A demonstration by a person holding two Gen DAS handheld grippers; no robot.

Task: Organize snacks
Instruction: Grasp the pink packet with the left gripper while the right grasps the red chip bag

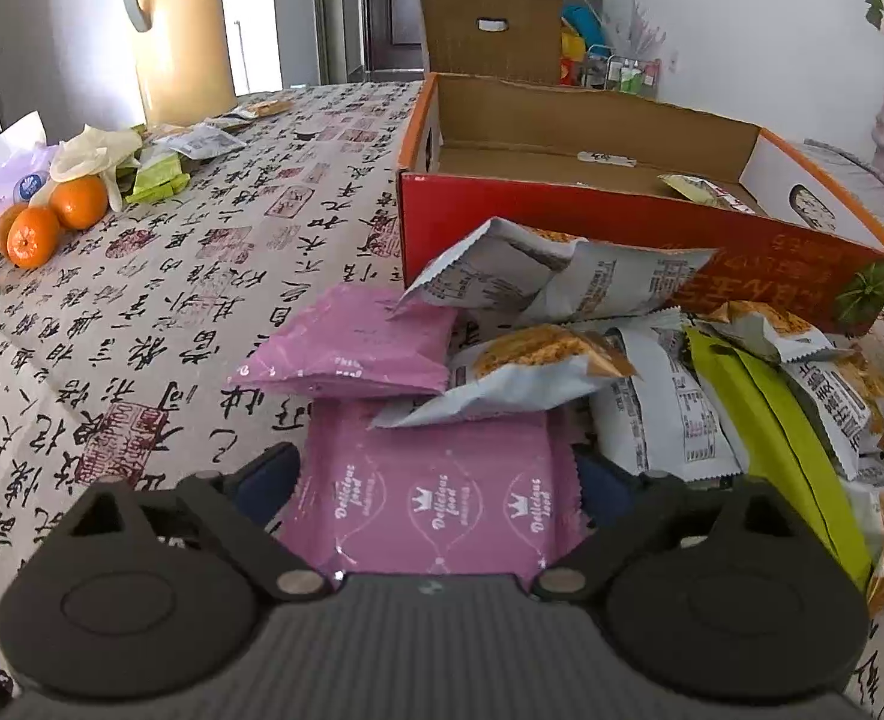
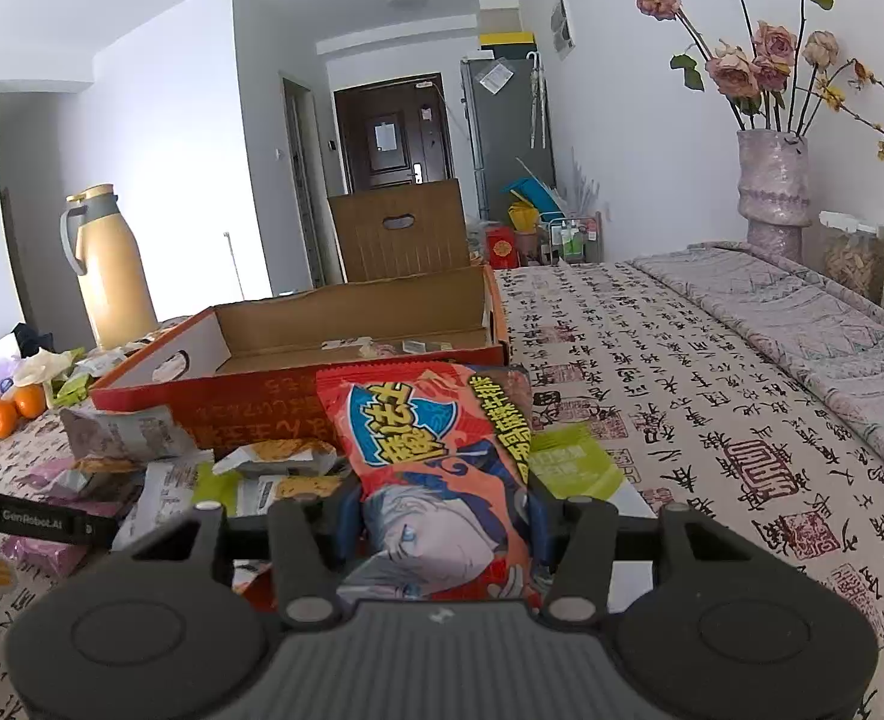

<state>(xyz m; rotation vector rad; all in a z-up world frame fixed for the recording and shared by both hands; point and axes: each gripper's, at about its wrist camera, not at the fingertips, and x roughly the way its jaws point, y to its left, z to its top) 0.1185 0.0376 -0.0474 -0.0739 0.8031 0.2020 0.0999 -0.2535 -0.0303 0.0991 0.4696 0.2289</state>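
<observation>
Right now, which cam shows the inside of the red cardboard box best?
Left wrist: the red cardboard box sits close, floor and one yellowish packet inside clearly visible. Right wrist sees it farther off, its front wall partly behind the held red snack pack.

Walls: I see plain white walls [image 2: 159, 138], brightly daylit.
Far end: dark brown panelled door [image 2: 390, 138], tall grey fridge [image 2: 502, 138] to its right.
Table: calligraphy-print cloth [image 2: 652, 372].
Far right: dried pink roses in a mottled vase [image 2: 772, 192].

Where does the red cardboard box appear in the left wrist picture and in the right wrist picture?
Left wrist: red cardboard box sits upper right, behind the snack pile.
Right wrist: box sits centre-left, behind the held red snack packet.
Shared landmark: the yellow thermos, left of the box in both.
</observation>
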